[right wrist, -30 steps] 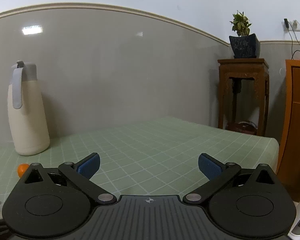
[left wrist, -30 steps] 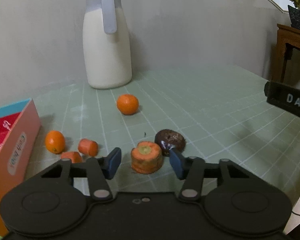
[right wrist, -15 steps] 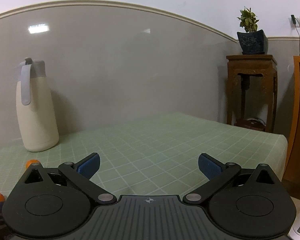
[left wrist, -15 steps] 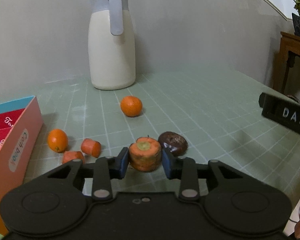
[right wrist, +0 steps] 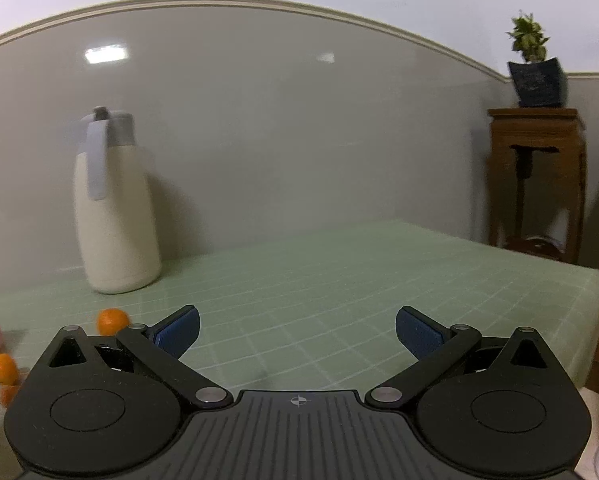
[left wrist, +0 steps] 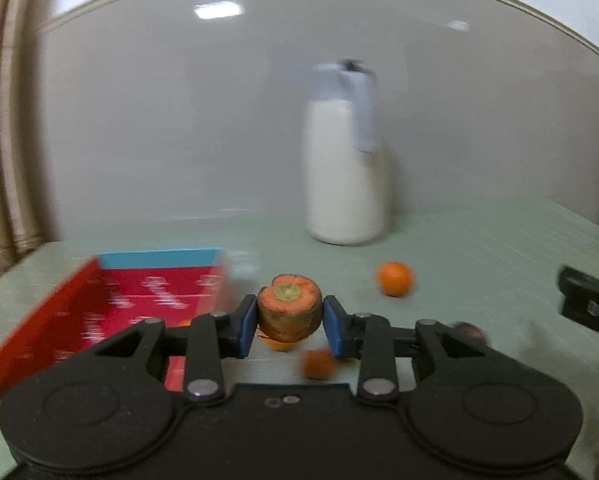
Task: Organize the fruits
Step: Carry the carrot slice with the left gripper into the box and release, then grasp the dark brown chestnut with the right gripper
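Observation:
My left gripper is shut on a thick carrot stump and holds it above the green table, just right of the open red box. A small orange lies further back on the table, and a carrot piece lies below the gripper. My right gripper is open and empty above the table. The same orange and another orange show at the left in the right wrist view.
A cream jug with a grey lid stands at the back by the wall; it also shows in the right wrist view. A dark doughnut-like piece lies behind my left gripper's right arm. A wooden stand with a potted plant is beyond the table's right edge.
My left gripper closed on the carrot stump, lifted it off the table and swung left towards the red box. My right gripper stayed open and turned slightly left.

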Motion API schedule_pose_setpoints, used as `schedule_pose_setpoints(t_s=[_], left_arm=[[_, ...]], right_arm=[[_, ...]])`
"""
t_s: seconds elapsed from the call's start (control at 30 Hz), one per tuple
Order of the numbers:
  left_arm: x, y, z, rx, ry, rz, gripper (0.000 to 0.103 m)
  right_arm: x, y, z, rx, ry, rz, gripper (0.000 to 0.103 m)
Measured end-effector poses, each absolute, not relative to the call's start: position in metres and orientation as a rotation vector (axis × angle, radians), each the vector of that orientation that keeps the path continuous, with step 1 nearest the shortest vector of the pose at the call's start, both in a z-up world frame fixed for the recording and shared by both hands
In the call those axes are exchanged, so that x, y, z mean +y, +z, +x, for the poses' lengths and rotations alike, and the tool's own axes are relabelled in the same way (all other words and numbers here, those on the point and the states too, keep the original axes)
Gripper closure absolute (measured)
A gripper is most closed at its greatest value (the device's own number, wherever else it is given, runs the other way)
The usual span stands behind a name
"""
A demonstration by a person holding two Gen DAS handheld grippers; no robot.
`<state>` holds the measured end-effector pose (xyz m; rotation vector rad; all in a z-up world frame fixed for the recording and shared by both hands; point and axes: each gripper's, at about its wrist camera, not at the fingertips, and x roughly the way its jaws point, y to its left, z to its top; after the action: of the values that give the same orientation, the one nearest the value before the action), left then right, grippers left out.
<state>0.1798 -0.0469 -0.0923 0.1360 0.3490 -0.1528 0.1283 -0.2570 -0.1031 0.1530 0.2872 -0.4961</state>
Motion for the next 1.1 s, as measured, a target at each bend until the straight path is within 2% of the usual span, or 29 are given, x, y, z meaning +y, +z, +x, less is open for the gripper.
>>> schedule_pose_setpoints(t_s=[0.17,0.53,0.6,0.63,0.67,0.7,0.8,0.87,1.1], left_arm=[[-0.012,-0.087,0.188,0.368,0.007,0.116,0.077],[0.059,-0.097,0.208,0.528,0.242,0.047,0.076],[0.066,-0.097,0.207,0.544,0.259,0.051,0.072],[0.068,-0.095,0.203,0.537,0.266,0.046,0.065],[0.069,-0.094,0.199,0.525,0.272,0.037,0.049],[0.070,-0.093,0.195,0.513,0.284,0.031,0.038],[0.072,-0.084,0.183,0.492,0.261,0.015,0.033],[0.072,-0.082,0.179,0.475,0.260,0.027,0.026],[0.079,-0.070,0.160,0.408,0.254,0.039,0.018]], right_arm=[[-0.245,-0.105,0.139,0.332,-0.408,0.171,0.000],[-0.215,-0.109,0.169,0.443,-0.260,0.163,0.000],[-0.212,-0.111,0.172,0.464,-0.241,0.163,0.000],[-0.211,-0.112,0.174,0.474,-0.233,0.165,0.000],[-0.211,-0.112,0.175,0.482,-0.224,0.168,0.000],[-0.210,-0.113,0.178,0.489,-0.216,0.171,0.000],[-0.206,-0.113,0.184,0.499,-0.206,0.176,0.000],[-0.205,-0.114,0.186,0.508,-0.196,0.178,0.000],[-0.204,-0.117,0.198,0.526,-0.199,0.182,0.001]])
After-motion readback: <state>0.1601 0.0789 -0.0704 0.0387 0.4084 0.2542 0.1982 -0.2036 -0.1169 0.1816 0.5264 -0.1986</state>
